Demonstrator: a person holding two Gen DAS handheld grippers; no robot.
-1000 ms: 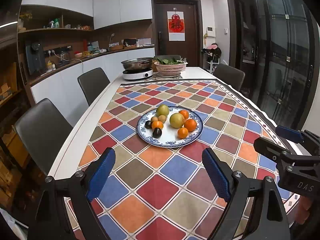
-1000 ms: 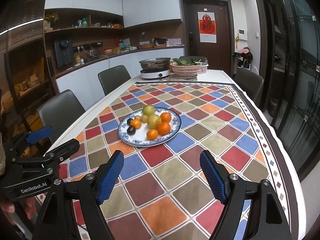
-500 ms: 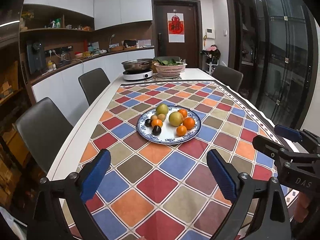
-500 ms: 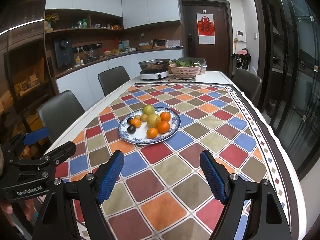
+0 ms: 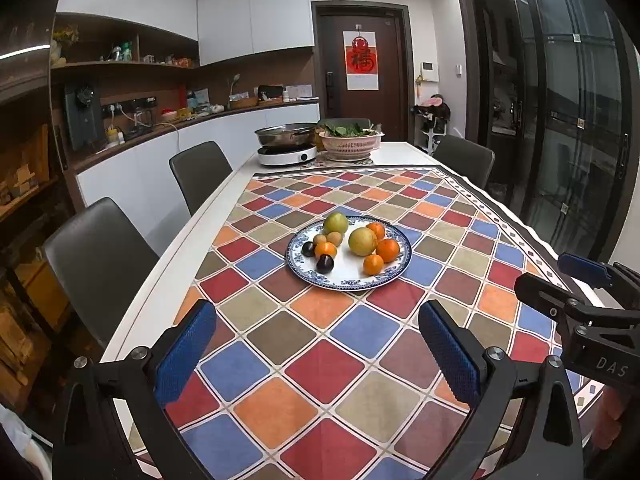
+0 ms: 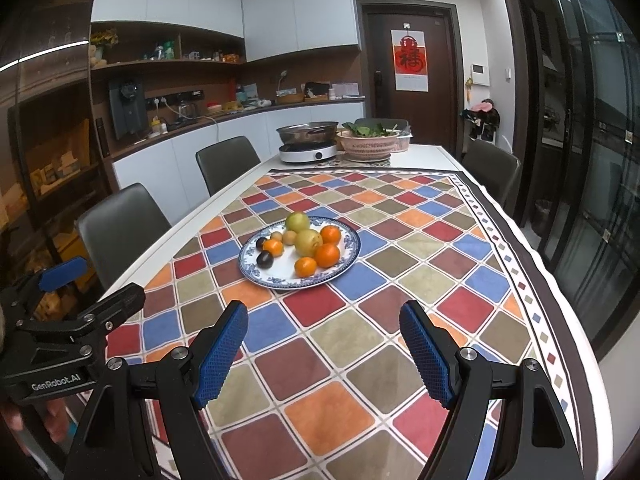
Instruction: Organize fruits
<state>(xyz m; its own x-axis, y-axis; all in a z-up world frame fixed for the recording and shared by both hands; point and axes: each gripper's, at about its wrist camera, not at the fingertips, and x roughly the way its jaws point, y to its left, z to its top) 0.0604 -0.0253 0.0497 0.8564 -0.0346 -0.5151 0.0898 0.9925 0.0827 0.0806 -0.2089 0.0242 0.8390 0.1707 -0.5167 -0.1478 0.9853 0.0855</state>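
A blue-and-white plate (image 5: pixel 348 282) (image 6: pixel 280 276) sits on the checked tablecloth, holding two yellow-green fruits (image 5: pixel 362 241) (image 6: pixel 308 241), several oranges (image 5: pixel 387 250) (image 6: pixel 327 255), two dark plums (image 5: pixel 325 263) (image 6: pixel 264 259) and two small tan fruits (image 5: pixel 334 238). My left gripper (image 5: pixel 316 354) is open and empty, above the cloth, short of the plate. My right gripper (image 6: pixel 324 354) is open and empty, also short of the plate. Each gripper shows at the edge of the other's view: the right gripper (image 5: pixel 580 280) and the left gripper (image 6: pixel 80 292).
A hot pot on an induction cooker (image 5: pixel 286 148) and a pink basket of greens (image 5: pixel 352 142) stand at the table's far end. Grey chairs (image 5: pixel 100 256) line the left side, one stands at the far right (image 5: pixel 464 164). Glass doors are on the right.
Both grippers have drawn back slightly from the plate and risen a little; their jaws stay open.
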